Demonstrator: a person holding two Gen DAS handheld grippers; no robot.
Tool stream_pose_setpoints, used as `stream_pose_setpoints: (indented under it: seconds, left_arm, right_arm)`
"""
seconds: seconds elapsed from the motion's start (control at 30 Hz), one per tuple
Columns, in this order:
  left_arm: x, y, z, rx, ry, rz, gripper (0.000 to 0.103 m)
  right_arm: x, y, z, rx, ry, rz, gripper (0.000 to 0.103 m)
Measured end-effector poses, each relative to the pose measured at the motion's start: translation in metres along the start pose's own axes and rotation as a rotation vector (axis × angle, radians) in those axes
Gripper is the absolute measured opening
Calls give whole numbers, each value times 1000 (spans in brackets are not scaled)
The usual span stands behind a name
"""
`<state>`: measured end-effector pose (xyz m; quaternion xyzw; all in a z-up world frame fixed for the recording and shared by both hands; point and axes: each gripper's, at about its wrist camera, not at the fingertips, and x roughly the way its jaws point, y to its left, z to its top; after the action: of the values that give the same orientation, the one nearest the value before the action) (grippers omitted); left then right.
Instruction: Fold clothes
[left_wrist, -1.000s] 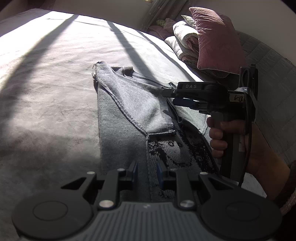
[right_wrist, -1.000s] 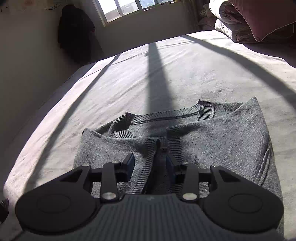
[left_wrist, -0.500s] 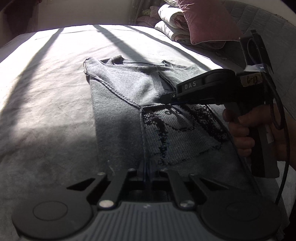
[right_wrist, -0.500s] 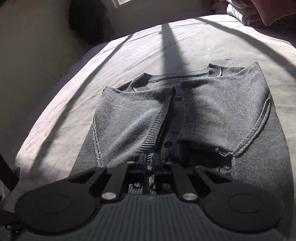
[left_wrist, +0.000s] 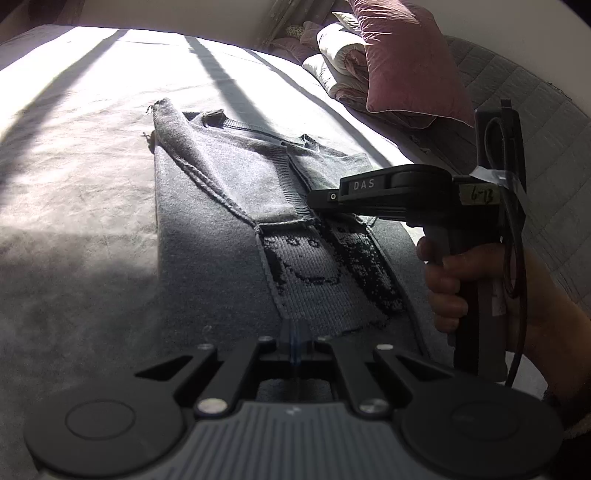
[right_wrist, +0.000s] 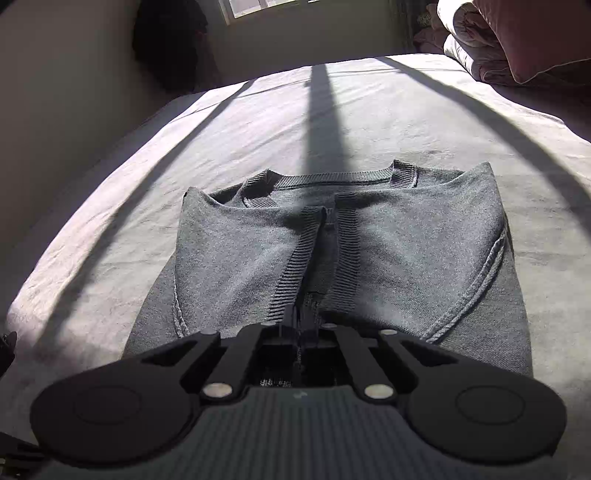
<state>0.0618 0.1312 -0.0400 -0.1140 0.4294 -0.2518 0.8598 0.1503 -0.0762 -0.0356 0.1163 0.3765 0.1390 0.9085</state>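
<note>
1. Bed (left_wrist: 74, 177) with a pale sheet, filling most of both views, crossed by long dark shadow bars running toward the top of the frame.
2. Grey sweater (left_wrist: 207, 236) spread flat on the sheet at the middle of both views, sleeves folded inward so the ribbed cuffs meet down the centre.
3. Long axis running from the lower edge of the frame up to the middle; neckband (right_wrist: 332, 177) at the far end, pointing to the top of the right wrist view and to the upper left of centre in the left wrist view. Hem at the near end, under the tongs.
4. Dark knitted pattern (left_wrist: 325, 269) showing between the folded sleeves, right of centre in the left wrist view.
5. Purple pillow (left_wrist: 406, 62) on a stack of folded bedding, upper right of the left wrist view, well apart from the sweater.
6. Right gripper (left_wrist: 314, 197), held by a hand (left_wrist: 447, 288) at the right of the left wrist view, low over the sweater's middle near the cuffs. In its own view, fingers drawn together at the lower centre, seemingly pinching the knit.
7. Left gripper (left_wrist: 295, 336) at the lower centre of its view, fingers drawn together over the near edge of the sweater; whether fabric sits between them cannot be told.
</note>
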Motion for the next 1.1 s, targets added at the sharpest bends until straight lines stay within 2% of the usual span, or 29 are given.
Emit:
stream_pose_setpoints:
  seconds: [0.03, 0.13, 0.23, 0.33, 0.5, 0.63, 0.83, 0.93, 1.1]
  left_arm:
    - [-1, 1, 0, -9, -1, -10, 2]
    - [-11, 6, 0, -46, -25, -60, 2]
    - [-26, 13, -2, -71, -59, -87, 2]
    - [-37, 20, -6, -92, -65, -69, 2]
    - [-44, 30, -18, -104, -25, -56, 2]
    - [-42, 33, -30, -89, 11, -7, 2]
    - [-48, 43, -44, -112, 13, 0, 1]
    - [-54, 47, -48, -135, 4, -1, 1]
    - [-60, 47, -53, -137, -1, 2, 1]
  right_arm:
    - [0, -1, -1, 12, 10, 8, 13]
    - [-1, -5, -4, 48, 40, 36, 17]
    - [-12, -3, -14, 96, 80, 119, 35]
    - [-17, 2, -33, 151, 130, 200, 35]
    - [-24, 11, -64, 243, 210, 335, 35]
    - [-25, 13, -78, 320, 215, 404, 36]
    - [-27, 16, -99, 429, 233, 524, 36]
    - [-28, 17, -109, 479, 242, 583, 31]
    - [-34, 36, -125, 426, 295, 657, 28]
